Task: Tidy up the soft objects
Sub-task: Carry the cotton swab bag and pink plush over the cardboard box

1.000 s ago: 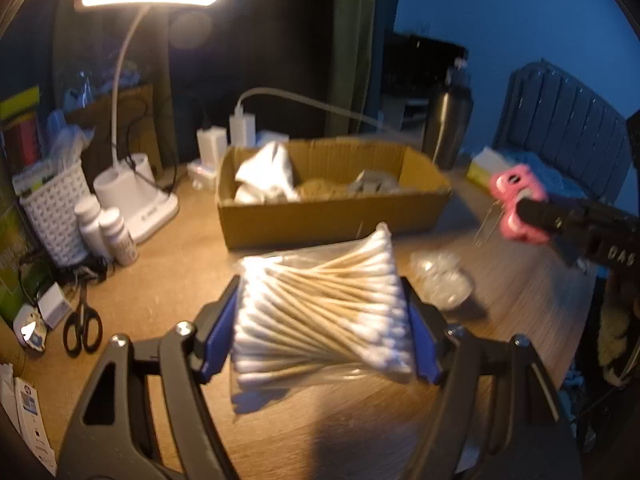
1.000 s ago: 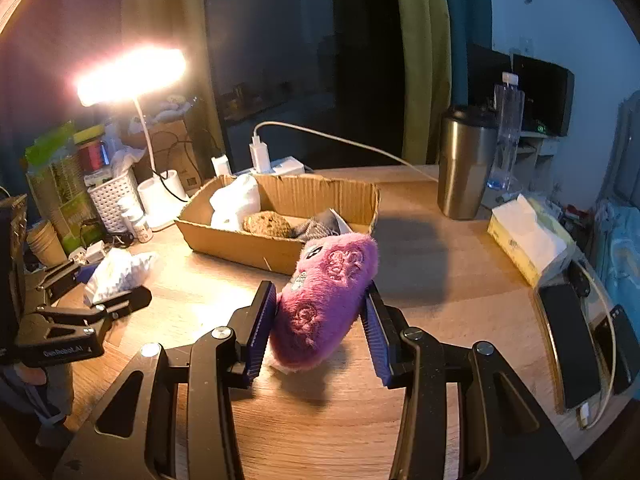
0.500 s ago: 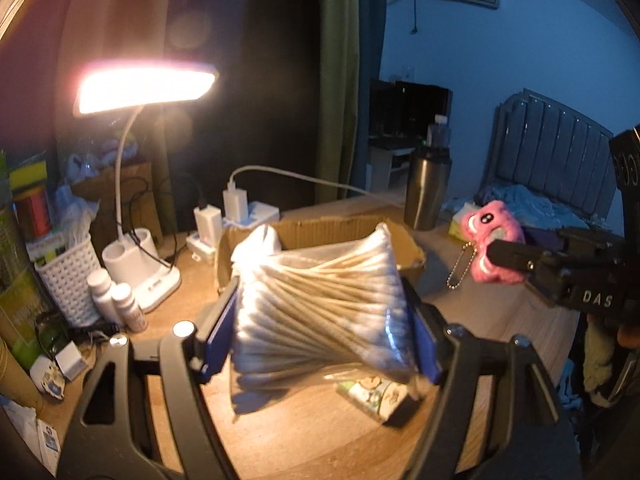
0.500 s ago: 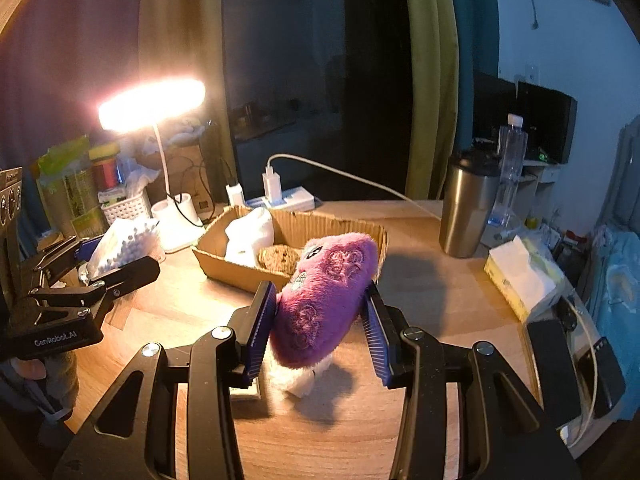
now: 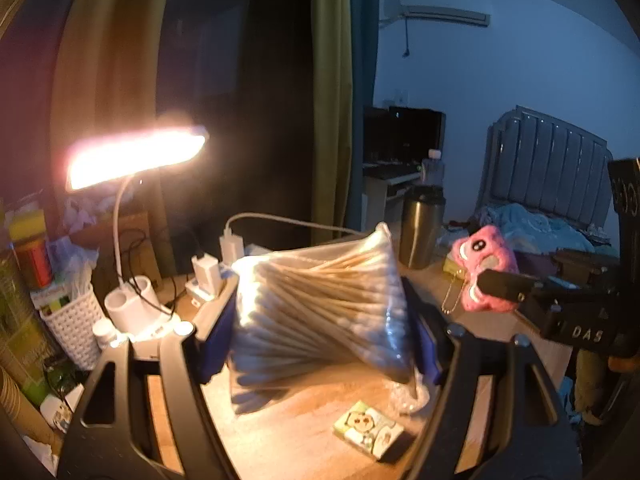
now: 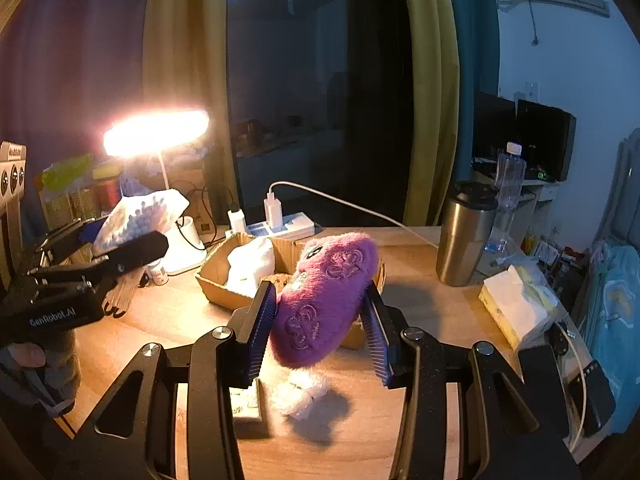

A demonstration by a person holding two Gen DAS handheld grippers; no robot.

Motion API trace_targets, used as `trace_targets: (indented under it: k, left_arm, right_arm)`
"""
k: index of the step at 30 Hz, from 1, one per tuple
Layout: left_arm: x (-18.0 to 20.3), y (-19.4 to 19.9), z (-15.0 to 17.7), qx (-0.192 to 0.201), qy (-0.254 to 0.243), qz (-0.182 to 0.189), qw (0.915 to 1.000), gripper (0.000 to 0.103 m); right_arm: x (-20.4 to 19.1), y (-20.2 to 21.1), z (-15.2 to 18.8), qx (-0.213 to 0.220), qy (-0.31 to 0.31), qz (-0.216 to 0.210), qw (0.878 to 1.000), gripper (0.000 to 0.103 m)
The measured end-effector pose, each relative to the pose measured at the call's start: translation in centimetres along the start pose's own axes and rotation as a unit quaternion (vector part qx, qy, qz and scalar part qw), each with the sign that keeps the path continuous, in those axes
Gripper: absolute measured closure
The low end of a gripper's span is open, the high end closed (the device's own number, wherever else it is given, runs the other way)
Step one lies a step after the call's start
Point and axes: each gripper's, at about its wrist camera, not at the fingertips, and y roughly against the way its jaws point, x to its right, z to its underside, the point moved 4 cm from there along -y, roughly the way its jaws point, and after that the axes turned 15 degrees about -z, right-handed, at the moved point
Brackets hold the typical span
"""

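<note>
Bag of cotton swabs [image 5: 320, 312] pinched in left gripper [image 5: 320, 320]; pink plush toy [image 6: 324, 300] clamped in right gripper [image 6: 320, 320], above tabletop [image 6: 432, 312] near cardboard box [image 6: 216, 280].

The open brown cardboard box [image 6: 240, 276] stands on the wooden desk [image 6: 432, 300]; the steel tumbler [image 6: 460, 232] is right, the white desk lamp [image 6: 160, 136] left.

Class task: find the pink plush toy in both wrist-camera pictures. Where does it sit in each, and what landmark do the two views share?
Left wrist view: the pink plush toy shows at right of centre, face towards the camera, gripped by the right gripper.
Right wrist view: the same toy fills the centre, between the fingers.
Shared landmark: the steel tumbler on the desk.
</note>
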Motion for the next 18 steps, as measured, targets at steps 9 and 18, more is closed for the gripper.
trace_targets:
  k: [9, 18]
  left_arm:
    - [-0.4, -0.8, -2.1, 0.036, 0.009, -0.033, 0.9987, 0.03]
    - [-0.4, -2.1, -3.6, 0.056, 0.026, -0.026, 0.9978, 0.03]
  right_arm:
    - [1.0, -0.1, -1.5, 0.018, 0.009, 0.001, 1.0, 0.058]
    - [1.9, -1.1, -2.6, 0.025, 0.015, 0.0, 1.0, 0.058]
